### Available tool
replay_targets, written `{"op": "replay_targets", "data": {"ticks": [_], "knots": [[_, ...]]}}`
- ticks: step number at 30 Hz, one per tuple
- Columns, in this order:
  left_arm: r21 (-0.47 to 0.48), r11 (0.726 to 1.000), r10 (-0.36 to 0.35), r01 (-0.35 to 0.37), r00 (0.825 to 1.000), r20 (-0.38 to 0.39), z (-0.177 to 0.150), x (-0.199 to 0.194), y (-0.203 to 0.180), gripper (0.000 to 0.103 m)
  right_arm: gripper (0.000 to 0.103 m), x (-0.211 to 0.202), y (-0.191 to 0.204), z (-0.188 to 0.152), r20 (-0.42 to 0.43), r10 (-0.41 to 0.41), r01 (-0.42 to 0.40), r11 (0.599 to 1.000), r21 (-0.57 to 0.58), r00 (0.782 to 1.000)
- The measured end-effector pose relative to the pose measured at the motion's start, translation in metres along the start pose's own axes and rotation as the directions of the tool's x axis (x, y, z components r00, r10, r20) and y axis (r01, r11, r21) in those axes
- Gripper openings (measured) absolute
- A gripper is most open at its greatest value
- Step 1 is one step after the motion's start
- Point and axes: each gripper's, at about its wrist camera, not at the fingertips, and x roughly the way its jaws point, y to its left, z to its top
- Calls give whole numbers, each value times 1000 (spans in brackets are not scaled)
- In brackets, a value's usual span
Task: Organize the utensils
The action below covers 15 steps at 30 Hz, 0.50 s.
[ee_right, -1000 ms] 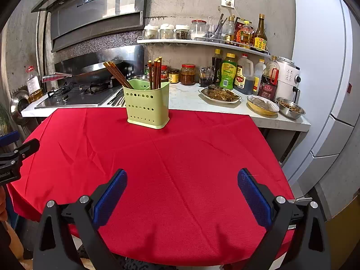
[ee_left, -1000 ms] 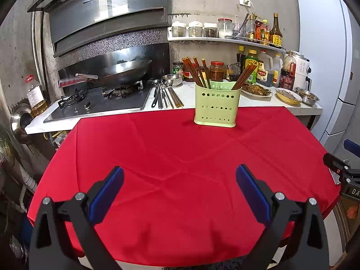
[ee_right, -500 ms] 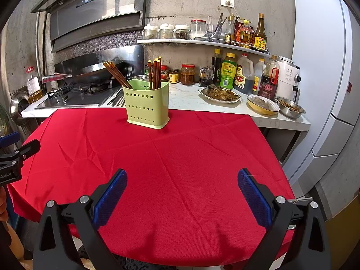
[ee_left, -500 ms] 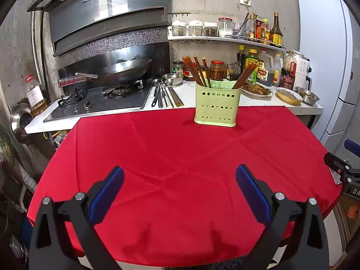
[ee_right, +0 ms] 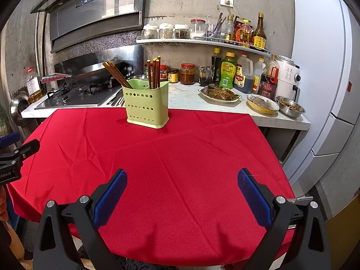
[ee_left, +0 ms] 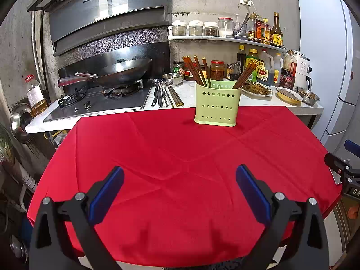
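Left hand-held gripper (ee_left: 180,181) is spread wide w/ nothing between its blue pads (ee_left: 106,194), hovering over the near edge of the red cloth (ee_left: 180,157). Right hand-held gripper (ee_right: 182,183) likewise released, empty, also over the near edge; its tip shows at the right edge of the left view.

Green caddy (ee_left: 217,104) stands upright at the cloth's far edge, right up against the counter (ee_right: 191,97). Brown chopsticks (ee_left: 195,69) lean in its left compartment, a 2nd bunch (ee_left: 246,73) leans out to the right.

Behind the caddy, on the counter's front part next to the stove (ee_left: 101,103), loose utensils (ee_left: 165,93) lie in a row: spoons, dark and metal chopsticks, roughly parallel. Small steel bowl (ee_left: 172,78) just behind them. Wok (ee_left: 121,72) sits on the stove's burner.

Further right on the counter: plate of food (ee_right: 219,93), yellow dish (ee_right: 262,104), steel bowl (ee_right: 291,109) near the right-hand corner. Sauce bottles (ee_right: 227,70) and jars (ee_right: 186,74) line the back edge. Fridge (ee_right: 324,67) stands beyond the counter's right end.
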Motion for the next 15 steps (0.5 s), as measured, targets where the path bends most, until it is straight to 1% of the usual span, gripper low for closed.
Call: {"op": "replay_targets", "data": {"ticks": [15], "knots": [[0,1000,-1,1,1000,-1,1,1,0,97,97,1,-1,0,-1,1,-1,1000,2,1000]]}}
